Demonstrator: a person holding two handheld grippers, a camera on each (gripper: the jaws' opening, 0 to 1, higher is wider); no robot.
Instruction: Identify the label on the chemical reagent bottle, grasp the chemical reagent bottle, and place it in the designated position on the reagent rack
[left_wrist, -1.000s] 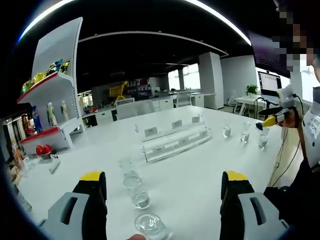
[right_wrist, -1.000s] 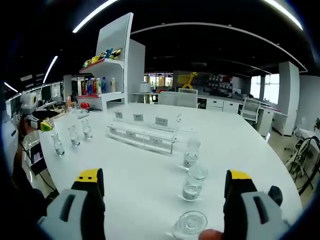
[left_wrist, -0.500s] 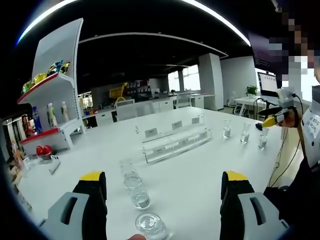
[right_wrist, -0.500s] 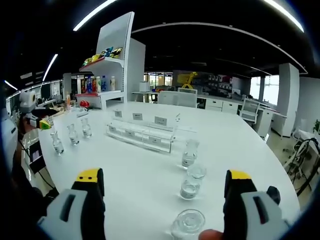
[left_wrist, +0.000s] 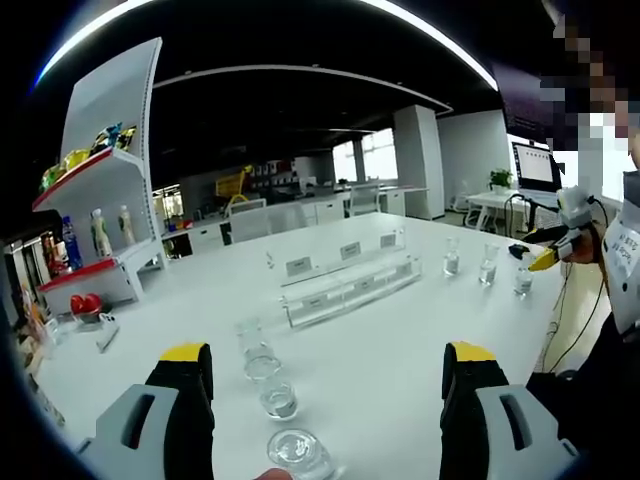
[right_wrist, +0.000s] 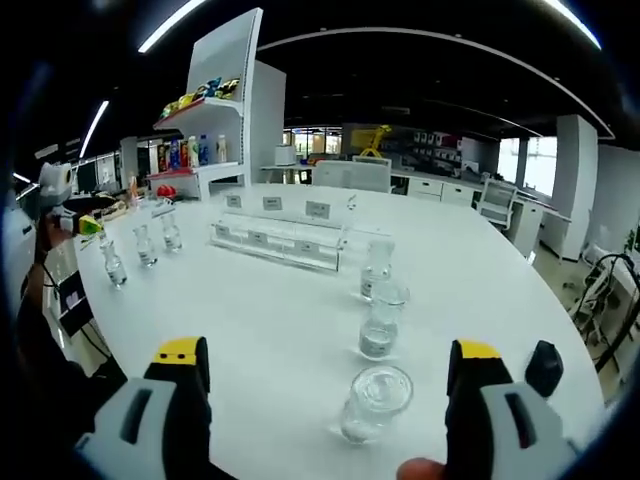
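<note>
Hovering left gripper (left_wrist: 325, 385) above reagent bottles (left_wrist: 279, 396), jaws apart

The table (left_wrist: 400, 340) is plain white. At twelve o'clock on it the reagent rack (left_wrist: 350, 285) is clear with white label cards. The reagent bottles (right_wrist: 375, 402) are colourless glass. Both grippers carry grey jaws with yellow tips, left gripper (left_wrist: 325, 385) and right gripper (right_wrist: 325, 385) alike. At ten o'clock a white shelf unit (left_wrist: 105, 200) has red edges and multicoloured packets.
</note>
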